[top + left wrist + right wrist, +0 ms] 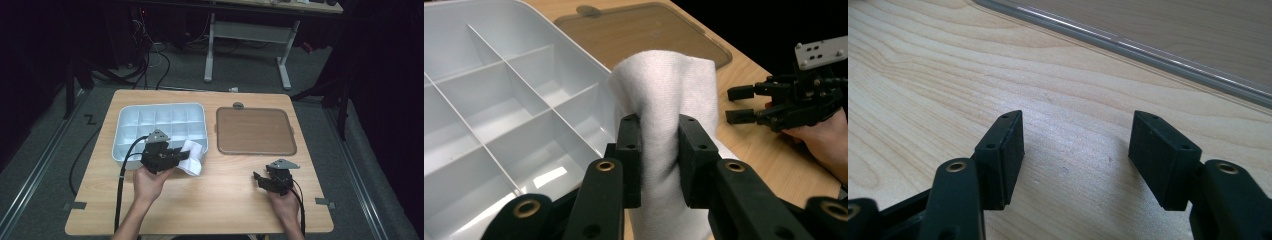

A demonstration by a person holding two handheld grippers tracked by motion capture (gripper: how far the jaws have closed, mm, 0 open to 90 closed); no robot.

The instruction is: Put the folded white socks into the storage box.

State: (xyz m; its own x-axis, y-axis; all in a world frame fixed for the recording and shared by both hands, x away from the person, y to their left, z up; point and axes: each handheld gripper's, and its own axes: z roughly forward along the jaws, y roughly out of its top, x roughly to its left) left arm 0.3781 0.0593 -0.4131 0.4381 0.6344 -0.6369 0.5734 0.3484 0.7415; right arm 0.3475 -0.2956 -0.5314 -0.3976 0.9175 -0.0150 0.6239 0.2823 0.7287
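Left claw (659,160), held in the person's left hand (149,181): its two black jaws are clenched on a soft white folded cloth (669,95), which bulges up above the jaws and hangs down below them. Just to this claw's left lies the pale grey plastic tray with a grid of square compartments (499,100); the cloth sits at the tray's near right corner, at its rim and over the light wooden desk (220,200). Whether the cloth touches the rim cannot be told.

Ahead of the left claw and past the cloth, a flat brown rectangular lid with rounded corners and a clear edge (255,131) lies on the desk beside the tray, with a small tab at its far edge.

Right claw (1075,150), held in the person's right hand (285,202): jaws spread wide apart, released, nothing between them, low over bare desk. The clear edge of the brown lid crosses the desk ahead of it. In the left gripper view this claw appears to the right of the cloth, well apart from it, its jaws pointing toward the left claw.
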